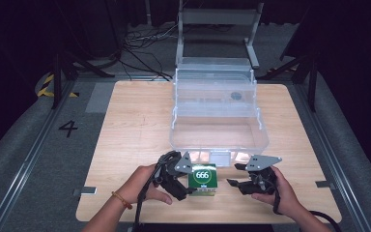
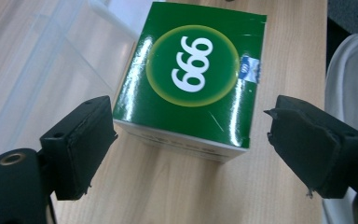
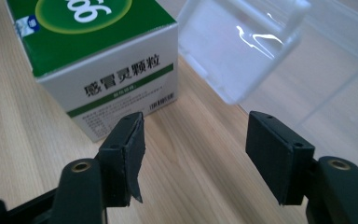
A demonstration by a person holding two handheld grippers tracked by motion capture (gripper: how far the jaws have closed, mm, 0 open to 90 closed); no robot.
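A green box [image 1: 203,180] marked 666 sits flat on the wooden table [image 1: 125,145], near the table's near edge and just in front of a clear plastic storage bin [image 1: 217,116] that stands open at the table's middle and far side. The left gripper [image 1: 186,181] is at the box's left, its jaws spread wide with the box ahead of them and no pad pressing on it. The right gripper [image 1: 235,175] lies just right of the box, its 2 jaws apart and holding nothing; 1 jaw seems to come close to the box's white side, though contact is hard to judge.
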